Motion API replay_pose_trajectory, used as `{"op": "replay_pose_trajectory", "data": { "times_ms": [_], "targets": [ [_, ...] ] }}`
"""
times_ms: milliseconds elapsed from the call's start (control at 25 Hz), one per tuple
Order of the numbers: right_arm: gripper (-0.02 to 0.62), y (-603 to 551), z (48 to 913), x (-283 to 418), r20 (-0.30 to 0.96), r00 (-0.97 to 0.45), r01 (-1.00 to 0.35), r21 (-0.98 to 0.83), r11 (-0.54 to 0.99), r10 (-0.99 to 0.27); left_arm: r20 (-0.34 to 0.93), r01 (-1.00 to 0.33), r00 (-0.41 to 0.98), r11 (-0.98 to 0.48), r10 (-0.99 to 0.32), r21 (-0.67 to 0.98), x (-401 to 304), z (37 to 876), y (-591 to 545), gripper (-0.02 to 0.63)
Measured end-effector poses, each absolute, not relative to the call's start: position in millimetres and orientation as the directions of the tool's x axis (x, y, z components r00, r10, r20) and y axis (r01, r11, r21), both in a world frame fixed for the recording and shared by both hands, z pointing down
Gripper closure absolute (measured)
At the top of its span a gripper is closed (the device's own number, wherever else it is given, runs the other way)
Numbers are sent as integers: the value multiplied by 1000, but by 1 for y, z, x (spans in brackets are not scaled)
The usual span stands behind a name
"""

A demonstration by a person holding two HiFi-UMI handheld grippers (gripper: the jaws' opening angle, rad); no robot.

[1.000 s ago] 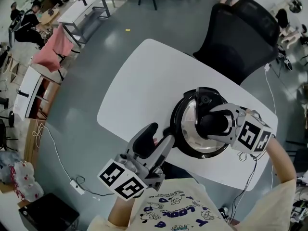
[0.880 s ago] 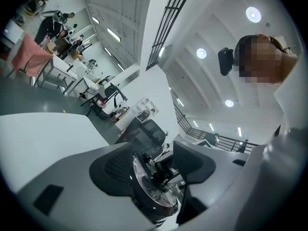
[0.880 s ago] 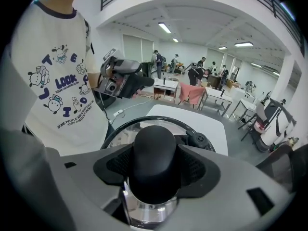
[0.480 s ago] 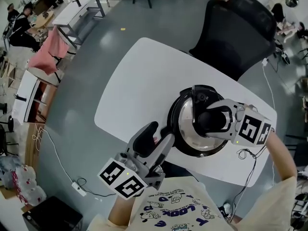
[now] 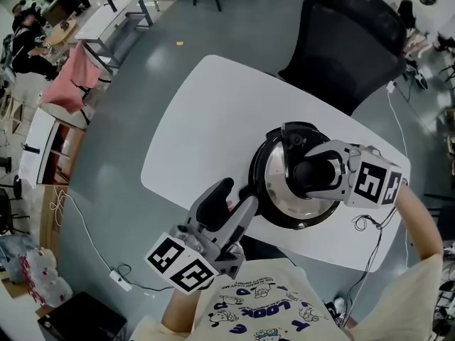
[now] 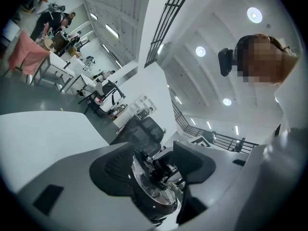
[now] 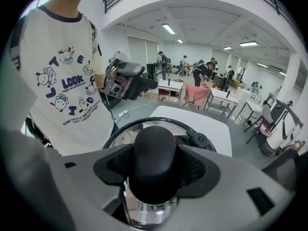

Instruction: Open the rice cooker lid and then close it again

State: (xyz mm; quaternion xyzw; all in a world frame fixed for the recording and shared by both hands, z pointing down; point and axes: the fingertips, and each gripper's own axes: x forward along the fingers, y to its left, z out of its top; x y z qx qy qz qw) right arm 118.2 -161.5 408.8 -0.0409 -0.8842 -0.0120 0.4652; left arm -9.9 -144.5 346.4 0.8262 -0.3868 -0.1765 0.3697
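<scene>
Grip unchanged over last sec: right hand-held gripper (image 5: 316,175) jaws wide but clamped on knob (image 7: 154,153) of lid (image 5: 274,183), which looks seated on rice cooker (image 5: 281,224) nr tabletop (image 5: 206,133) edge. Lift prob. not begun. Left hand-held gripper (image 5: 237,197) open, empty, idle.

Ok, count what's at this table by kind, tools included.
Black round rice cooker with steel lid: 1
White rounded table: 1
Black office chair: 1
Grey handheld tools: 2, left tool, right tool gripping the black lid knob
Total: 5
</scene>
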Motion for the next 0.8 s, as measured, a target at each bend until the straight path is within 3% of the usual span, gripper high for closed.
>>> {"op": "replay_pose_trajectory", "data": {
  "times_ms": [800],
  "targets": [
    [301, -162, 410, 121, 804, -592, 34, -41, 999, 53, 2, -507, 647, -428, -762, 748, -7, 352, -152, 337]
  ]
}}
